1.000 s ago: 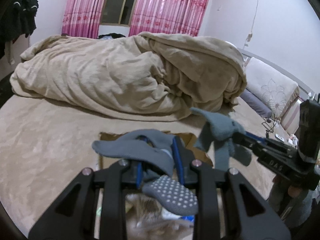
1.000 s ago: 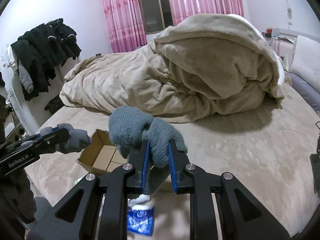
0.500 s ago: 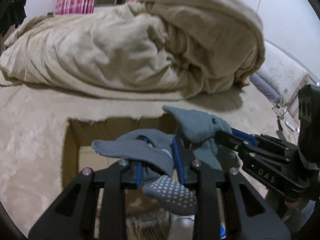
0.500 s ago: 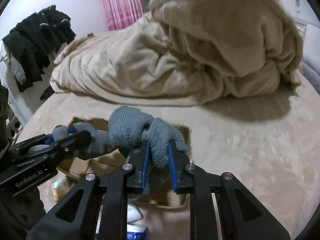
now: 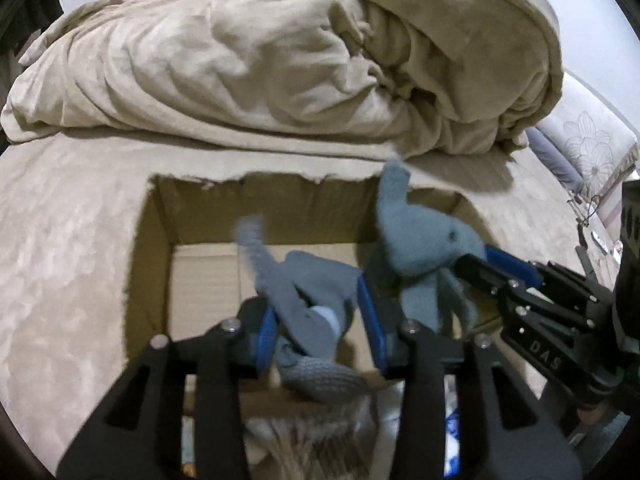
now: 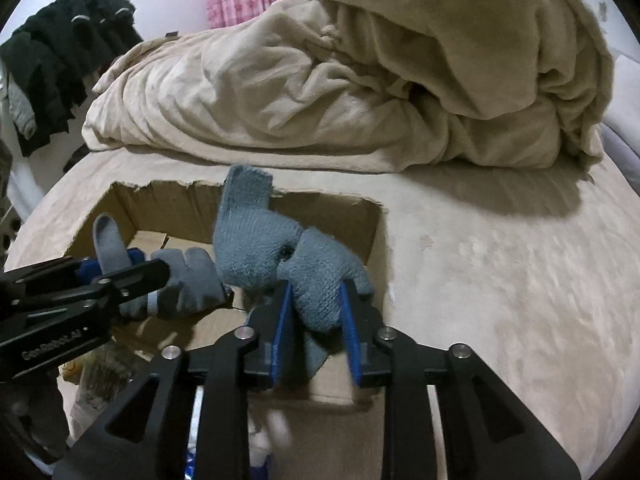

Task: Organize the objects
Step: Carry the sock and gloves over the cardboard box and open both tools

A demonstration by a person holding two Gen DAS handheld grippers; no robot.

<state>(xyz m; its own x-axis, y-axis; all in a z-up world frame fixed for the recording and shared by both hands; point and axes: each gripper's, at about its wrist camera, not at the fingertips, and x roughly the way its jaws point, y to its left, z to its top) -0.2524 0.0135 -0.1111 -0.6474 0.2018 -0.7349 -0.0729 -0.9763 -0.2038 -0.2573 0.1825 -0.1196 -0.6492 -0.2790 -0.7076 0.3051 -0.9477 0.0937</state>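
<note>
An open cardboard box [image 5: 152, 264] [image 6: 372, 236] sits on the beige bed. My left gripper [image 5: 318, 316] hangs over the box with its jaws spread; a grey sock [image 5: 308, 292] with a dotted sole lies loose between them, blurred. It also shows in the right wrist view [image 6: 180, 276], by the left gripper [image 6: 120, 276]. My right gripper [image 6: 314, 320] holds a blue-grey knit glove [image 6: 264, 240] over the box's right side; its jaws are wider apart than before and still touch the glove. The glove [image 5: 420, 240] and right gripper [image 5: 480, 264] show in the left wrist view.
A crumpled beige duvet [image 5: 320, 52] [image 6: 360, 60] lies heaped behind the box. Dark clothes [image 6: 52, 52] hang at the far left. A pillow [image 5: 592, 144] lies at the right. Blue packaging [image 5: 452, 432] and a furry item [image 5: 312, 440] lie just in front of the box.
Both grippers moved forward and down over the box. The left jaws opened and the sock is slipping free. The right jaws widened around the glove.
</note>
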